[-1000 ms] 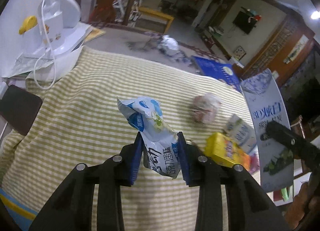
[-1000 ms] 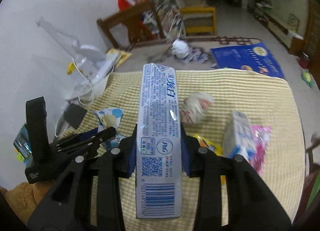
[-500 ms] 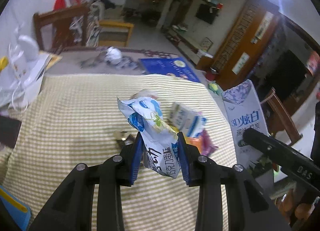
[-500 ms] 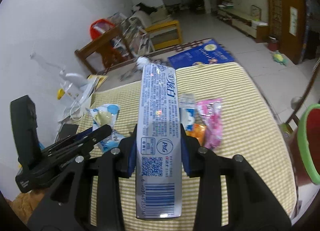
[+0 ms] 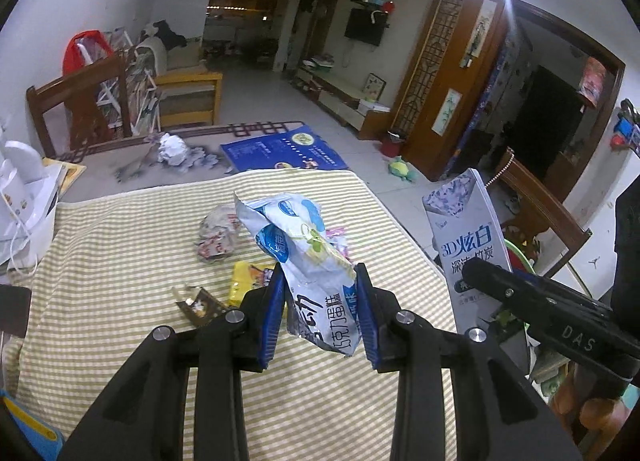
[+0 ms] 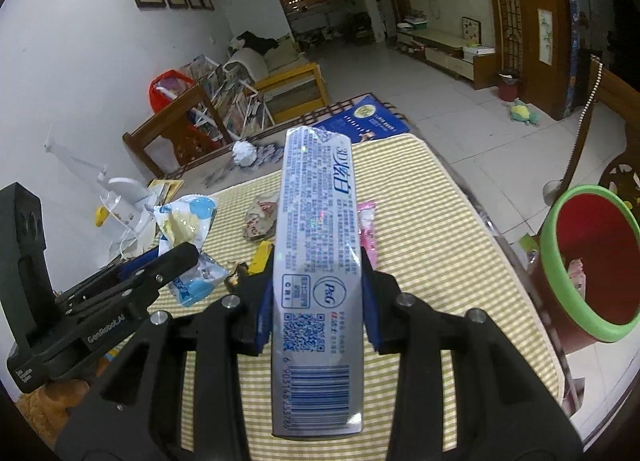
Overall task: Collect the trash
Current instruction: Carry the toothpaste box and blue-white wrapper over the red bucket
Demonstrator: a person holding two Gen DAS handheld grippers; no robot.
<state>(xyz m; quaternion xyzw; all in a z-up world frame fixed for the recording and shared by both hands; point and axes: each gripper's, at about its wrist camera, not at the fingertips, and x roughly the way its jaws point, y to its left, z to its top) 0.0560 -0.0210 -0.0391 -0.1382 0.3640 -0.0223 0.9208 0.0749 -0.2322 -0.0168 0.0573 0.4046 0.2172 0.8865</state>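
The right hand-held gripper point(image 6: 318, 297) is clamped on a box point(image 6: 318, 261), its long axis running up the frame, away from the camera. The bin point(image 6: 588, 261) stands at the frame's right edge, beside the tabletop point(image 6: 440, 261), nearer this hand; a pink wrapper point(image 6: 576, 275) lies inside. The left hand-held gripper point(image 5: 320, 313) pinches a packet point(image 5: 308, 261). More trash point(image 5: 216, 235) lies on the cloth.

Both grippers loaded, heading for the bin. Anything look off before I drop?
Nothing in the grips: the left gripper pinches the crumpled snack wrapper and the right gripper clamps the toothpaste box. The red bin sits tilted off the table's right edge. A crumpled paper ball lies on the floor beyond.
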